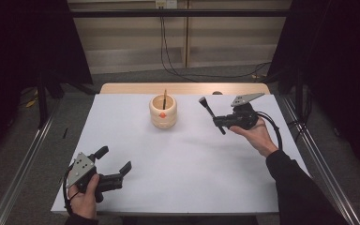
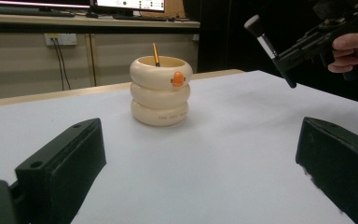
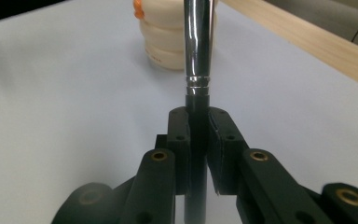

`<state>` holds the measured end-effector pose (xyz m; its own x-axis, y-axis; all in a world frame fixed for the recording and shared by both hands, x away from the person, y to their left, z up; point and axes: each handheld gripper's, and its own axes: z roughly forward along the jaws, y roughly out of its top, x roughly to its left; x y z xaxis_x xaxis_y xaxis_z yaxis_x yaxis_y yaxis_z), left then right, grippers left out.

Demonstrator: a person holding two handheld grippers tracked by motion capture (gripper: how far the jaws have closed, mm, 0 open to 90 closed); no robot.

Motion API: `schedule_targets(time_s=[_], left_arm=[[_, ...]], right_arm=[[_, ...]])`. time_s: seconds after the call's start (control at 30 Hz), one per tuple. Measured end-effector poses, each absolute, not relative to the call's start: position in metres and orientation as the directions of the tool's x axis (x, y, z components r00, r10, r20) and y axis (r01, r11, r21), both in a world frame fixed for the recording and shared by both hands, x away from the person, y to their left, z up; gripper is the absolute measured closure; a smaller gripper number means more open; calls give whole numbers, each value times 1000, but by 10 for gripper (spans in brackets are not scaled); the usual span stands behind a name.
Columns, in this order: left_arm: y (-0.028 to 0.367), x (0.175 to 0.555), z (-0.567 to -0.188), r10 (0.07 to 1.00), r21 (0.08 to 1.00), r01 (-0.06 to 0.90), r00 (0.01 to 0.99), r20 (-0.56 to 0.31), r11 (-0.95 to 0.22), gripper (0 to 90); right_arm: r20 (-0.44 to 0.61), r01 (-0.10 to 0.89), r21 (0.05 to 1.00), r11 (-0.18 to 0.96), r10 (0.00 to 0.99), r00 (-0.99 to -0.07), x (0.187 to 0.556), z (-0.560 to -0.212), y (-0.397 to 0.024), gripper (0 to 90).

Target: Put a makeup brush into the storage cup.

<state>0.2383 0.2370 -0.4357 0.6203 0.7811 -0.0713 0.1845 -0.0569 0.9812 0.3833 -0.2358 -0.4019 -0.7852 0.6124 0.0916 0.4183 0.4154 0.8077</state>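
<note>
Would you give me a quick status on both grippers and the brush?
Right gripper shut on brush, held above the table. Left gripper open, empty. Cream holder stands apart with a stick inside. Path clear.

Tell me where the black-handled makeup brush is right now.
In the high view the black-handled makeup brush is clamped in the right tongs above the table's right rear, right of the cream ringed holder.
</note>
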Motion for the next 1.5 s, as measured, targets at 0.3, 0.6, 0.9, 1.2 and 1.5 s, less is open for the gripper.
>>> schedule_targets(time_s=[0.3,0.6,0.9,1.2,1.5], left_arm=[[236,238,-436,781,981,187,621,-75,-54,13],[237,238,-436,776,983,181,625,-81,-43,7],[236,238,-436,775,982,184,626,-81,-45,6],[230,237,-431,756,981,189,648,-87,-48,11],[221,239,-426,735,980,191,672,-93,-51,13]], right_arm=[[124,369,872,322,583,-803,367,-398,-240,809],[128,305,921,242,552,-824,351,-400,-245,808],[115,251,951,182,545,-831,339,-406,-247,807],[124,243,959,144,559,-820,333,-407,-250,808],[132,248,958,145,544,-829,322,-410,-252,808]])
